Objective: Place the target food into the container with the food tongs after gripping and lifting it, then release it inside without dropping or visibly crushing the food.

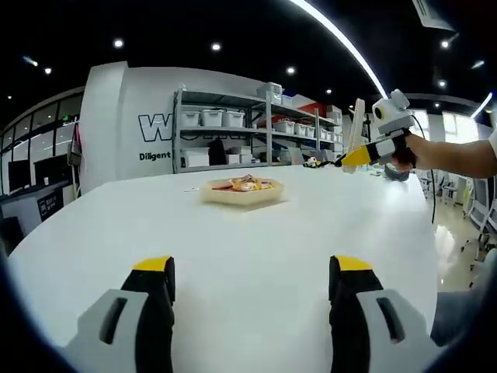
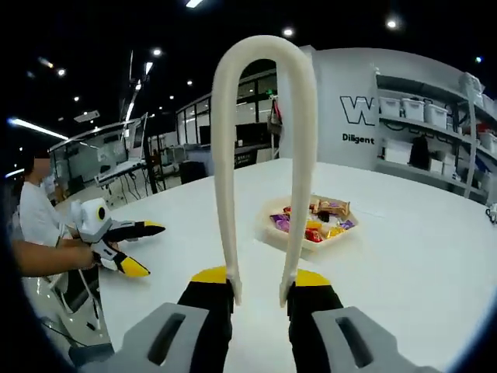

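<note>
A shallow beige container (image 1: 268, 196) holding several wrapped snacks (image 1: 244, 183) sits on the white table, far ahead of my left gripper (image 1: 252, 272). That gripper is open with nothing between its jaws. In the right gripper view my right gripper (image 2: 260, 277) is shut on cream food tongs (image 2: 225, 155). Their arch rises away from the jaws and both ends sit between the fingers. The container (image 2: 273, 236) and snacks (image 2: 317, 221) lie beyond, right of the tongs. The left gripper (image 2: 144, 247) hovers open at the left. The right gripper (image 1: 349, 159) with the tongs (image 1: 357, 124) is held up right of the container.
The white table (image 1: 233, 241) is wide and rounded, its edge curving off at the right. Metal shelves with bins (image 1: 233, 132) stand behind it against a white wall. A person's arm (image 2: 39, 256) reaches in at the left, and desks with monitors (image 2: 116, 163) lie beyond.
</note>
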